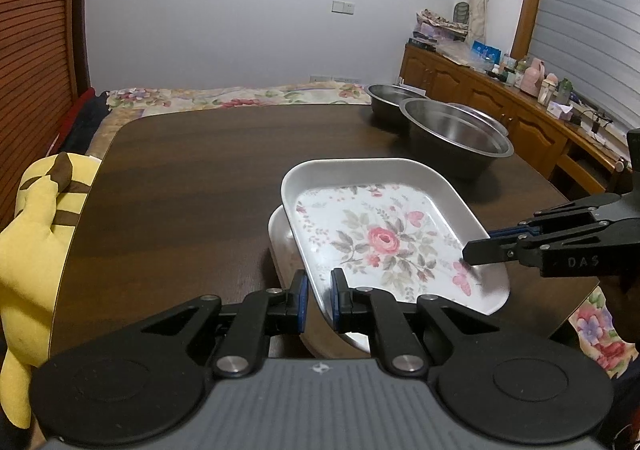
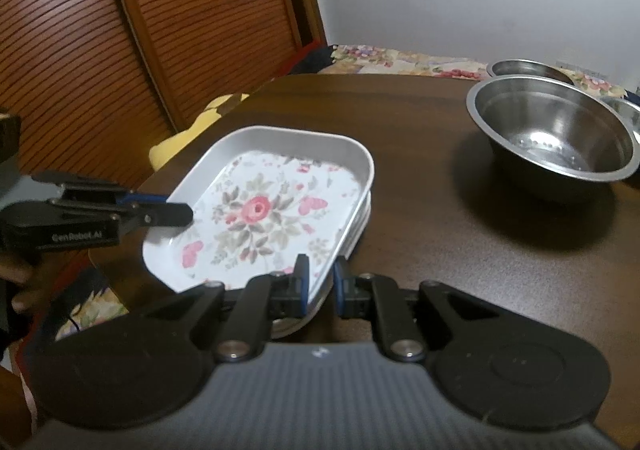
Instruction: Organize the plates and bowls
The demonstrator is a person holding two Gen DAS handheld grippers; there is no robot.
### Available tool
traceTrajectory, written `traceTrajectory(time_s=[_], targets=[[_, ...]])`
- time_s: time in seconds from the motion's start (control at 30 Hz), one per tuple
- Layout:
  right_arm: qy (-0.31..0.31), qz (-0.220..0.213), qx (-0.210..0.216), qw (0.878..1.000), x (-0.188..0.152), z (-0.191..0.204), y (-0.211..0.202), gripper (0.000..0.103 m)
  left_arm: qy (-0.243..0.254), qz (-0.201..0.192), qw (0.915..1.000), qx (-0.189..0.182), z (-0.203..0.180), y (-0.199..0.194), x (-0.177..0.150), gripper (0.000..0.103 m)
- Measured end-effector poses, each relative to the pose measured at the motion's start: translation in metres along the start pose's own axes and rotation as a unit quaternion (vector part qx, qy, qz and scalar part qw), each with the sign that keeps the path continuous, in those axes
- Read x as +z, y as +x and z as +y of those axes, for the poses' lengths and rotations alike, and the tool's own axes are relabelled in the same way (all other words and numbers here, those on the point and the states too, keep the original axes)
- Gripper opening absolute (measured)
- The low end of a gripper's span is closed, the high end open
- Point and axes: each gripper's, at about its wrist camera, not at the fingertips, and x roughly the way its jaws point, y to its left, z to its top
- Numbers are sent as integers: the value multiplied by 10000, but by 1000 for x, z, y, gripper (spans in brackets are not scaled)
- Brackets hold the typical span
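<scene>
A white rectangular plate with a rose print (image 1: 384,238) (image 2: 260,210) lies skewed just over a second white plate (image 1: 280,234) (image 2: 360,226) on the dark wooden table (image 1: 192,178). I cannot tell whether the two touch. My left gripper (image 1: 319,286) (image 2: 180,212) is shut on the floral plate's near-left rim. From the opposite side, my right gripper (image 2: 320,278) (image 1: 474,254) is shut on its rim. Beyond the plates stands a large steel bowl (image 1: 456,134) (image 2: 556,130), with a smaller steel bowl (image 1: 390,94) (image 2: 528,68) behind it and a third (image 2: 624,110) partly hidden.
A yellow plush toy (image 1: 36,234) sits on a seat at the table's left edge. A cluttered wooden sideboard (image 1: 500,98) runs along the right wall. A slatted wooden door (image 2: 120,30) stands to the left. Bare tabletop (image 2: 440,250) lies between plates and bowls.
</scene>
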Motion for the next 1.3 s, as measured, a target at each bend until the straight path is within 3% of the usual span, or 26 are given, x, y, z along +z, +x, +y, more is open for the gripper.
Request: traceTrajectory(time_s=[0.33, 0.63, 0.93, 1.3], targets=[[395, -380, 82, 9985, -11, -5, 3, 15, -58, -52, 9999, 66, -2, 3, -4, 12], [177, -524, -89, 9984, -16, 3, 3, 15, 49, -94, 9995, 300, -9, 4, -7, 13], [101, -606, -85, 9981, -11, 1, -3, 15, -40, -146, 9995, 271, -4, 3, -6, 14], [19, -1016, -268, 9945, 3, -16, -28, 15, 62, -476, 9985, 251, -19, 1, 27, 18]])
